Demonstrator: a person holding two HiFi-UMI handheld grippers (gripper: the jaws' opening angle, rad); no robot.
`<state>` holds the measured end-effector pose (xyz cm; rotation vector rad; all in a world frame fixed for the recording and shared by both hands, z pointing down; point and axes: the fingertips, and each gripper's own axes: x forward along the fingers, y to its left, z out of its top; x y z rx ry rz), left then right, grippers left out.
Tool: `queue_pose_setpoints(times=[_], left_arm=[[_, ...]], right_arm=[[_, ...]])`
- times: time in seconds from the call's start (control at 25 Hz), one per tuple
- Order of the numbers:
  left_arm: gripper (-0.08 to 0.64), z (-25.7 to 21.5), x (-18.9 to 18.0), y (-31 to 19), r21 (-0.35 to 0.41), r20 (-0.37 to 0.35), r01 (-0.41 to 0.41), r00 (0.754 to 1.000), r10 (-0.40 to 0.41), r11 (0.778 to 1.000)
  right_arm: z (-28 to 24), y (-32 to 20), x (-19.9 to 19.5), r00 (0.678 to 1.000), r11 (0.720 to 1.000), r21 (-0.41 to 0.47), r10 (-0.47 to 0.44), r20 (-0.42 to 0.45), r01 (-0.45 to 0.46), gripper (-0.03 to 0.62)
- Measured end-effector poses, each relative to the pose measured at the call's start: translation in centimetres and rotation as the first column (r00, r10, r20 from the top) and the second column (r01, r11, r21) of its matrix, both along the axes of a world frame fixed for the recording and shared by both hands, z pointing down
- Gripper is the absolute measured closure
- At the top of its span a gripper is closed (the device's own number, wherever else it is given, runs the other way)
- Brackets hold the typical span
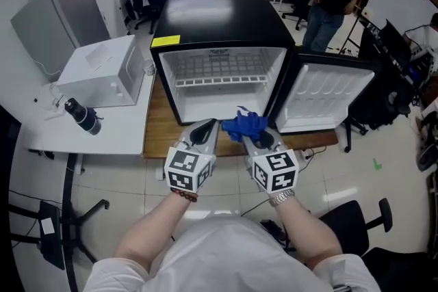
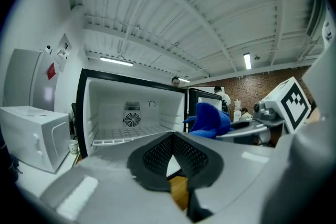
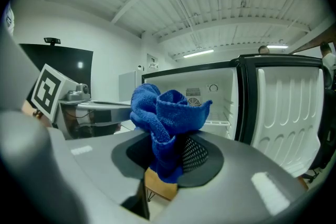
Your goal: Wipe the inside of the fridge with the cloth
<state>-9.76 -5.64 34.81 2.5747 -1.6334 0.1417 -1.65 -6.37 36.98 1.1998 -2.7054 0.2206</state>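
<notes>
Open fridge [image 1: 219, 17] with wire shelf [image 1: 219, 72] inside; blue cloth [image 1: 245, 125] in right tool [image 1: 262, 140]

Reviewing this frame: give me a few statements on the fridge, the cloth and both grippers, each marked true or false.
1. The fridge has its door open. True.
2. The left gripper has its jaws shut on nothing. True.
3. The blue cloth lies inside the fridge. False: it is clamped in the right gripper, in front of the opening.
4. The white microwave stands to the right of the fridge in the head view. False: it stands to the left.
</notes>
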Motion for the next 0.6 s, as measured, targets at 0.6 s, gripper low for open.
queue_pose_setpoints(times=[0.6], left_arm=[[0.558,-0.4,1.8,1.2,-0.007,0.008,0.048,0.999,-0.048,0.999]], right_arm=[[-0.7,1.3,2.3,0.999,0.999,0.002,-0.039,0.0,0.039,0.485]])
